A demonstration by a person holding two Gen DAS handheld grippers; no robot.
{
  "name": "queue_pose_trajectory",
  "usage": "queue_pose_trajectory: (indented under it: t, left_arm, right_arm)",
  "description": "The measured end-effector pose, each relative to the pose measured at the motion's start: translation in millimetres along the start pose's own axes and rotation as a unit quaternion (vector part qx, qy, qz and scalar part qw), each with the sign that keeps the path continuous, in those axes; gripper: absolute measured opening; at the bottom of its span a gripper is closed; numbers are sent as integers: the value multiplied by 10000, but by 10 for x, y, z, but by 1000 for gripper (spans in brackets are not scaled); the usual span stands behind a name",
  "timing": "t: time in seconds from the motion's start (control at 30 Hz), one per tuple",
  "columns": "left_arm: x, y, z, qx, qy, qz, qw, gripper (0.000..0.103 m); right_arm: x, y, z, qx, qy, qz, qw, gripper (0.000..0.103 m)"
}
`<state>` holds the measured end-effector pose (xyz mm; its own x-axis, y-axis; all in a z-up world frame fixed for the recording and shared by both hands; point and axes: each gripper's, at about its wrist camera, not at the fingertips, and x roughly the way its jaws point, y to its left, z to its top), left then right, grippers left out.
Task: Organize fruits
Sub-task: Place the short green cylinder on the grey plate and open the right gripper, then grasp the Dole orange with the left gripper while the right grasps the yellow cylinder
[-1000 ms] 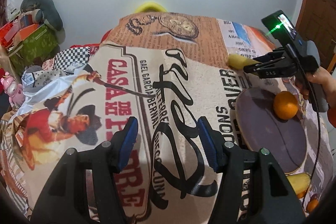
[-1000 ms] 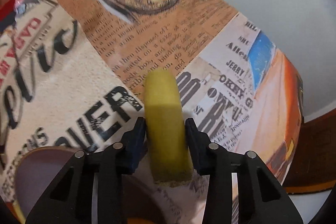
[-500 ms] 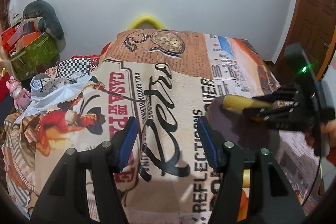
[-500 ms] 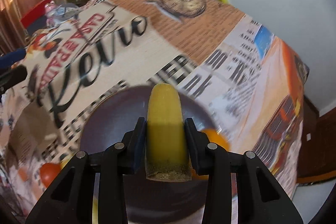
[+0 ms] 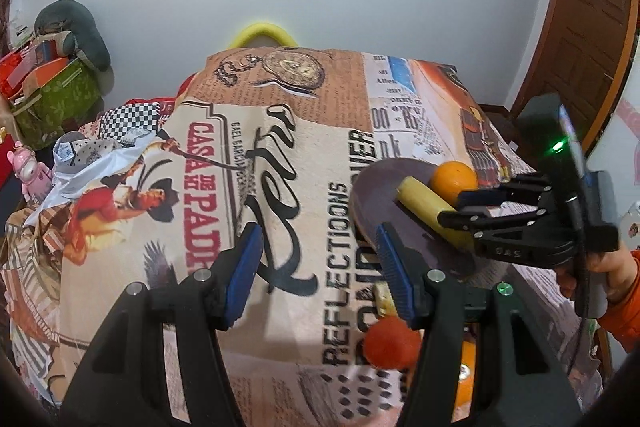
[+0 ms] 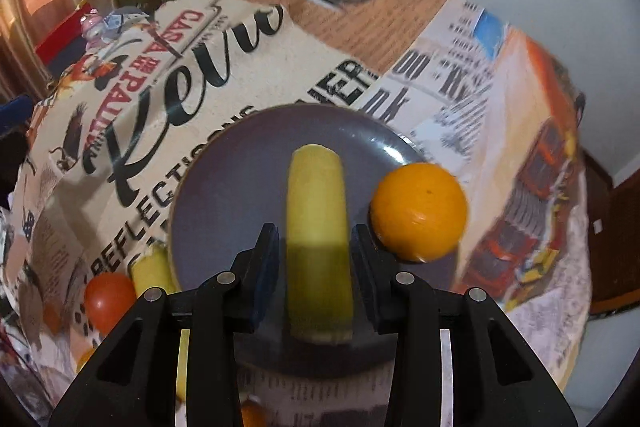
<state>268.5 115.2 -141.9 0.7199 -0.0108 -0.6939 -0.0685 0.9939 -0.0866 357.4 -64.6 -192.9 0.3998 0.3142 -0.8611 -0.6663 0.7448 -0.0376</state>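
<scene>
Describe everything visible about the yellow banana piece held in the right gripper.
The banana piece is a stubby, pale yellow length with a smooth matte peel, one rounded end pointing away and a flat cut end nearest the camera. The right gripper is shut on its sides, both blue pads pressing it. It hangs over the dark purple plate, beside the orange; whether it touches either cannot be told.
</scene>
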Motion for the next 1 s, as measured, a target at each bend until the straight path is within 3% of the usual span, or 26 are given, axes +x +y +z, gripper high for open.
queue_pose_trajectory:
  t: [0.27,0.47,0.63,1.0]
  left_arm:
    - [-188,-353,-231,41,154,-207,9997,59]
    - [-210,-610,-526,94,427,-284,9986,62]
    - [-146,-791,-752,65,730,-386,9966,70]
    - [158,-930,-1011,-99,1195,-392,9920,70]
  right_arm:
    - [-590,36,-269,30,-480,111,9988,34]
    - [-918,154,-654,-65,-743,4,9972,37]
    - [-1044,220,-962,-26,-866,-1,9962,40]
    - [-1000,140,-1347,523,-858,152,9948,47]
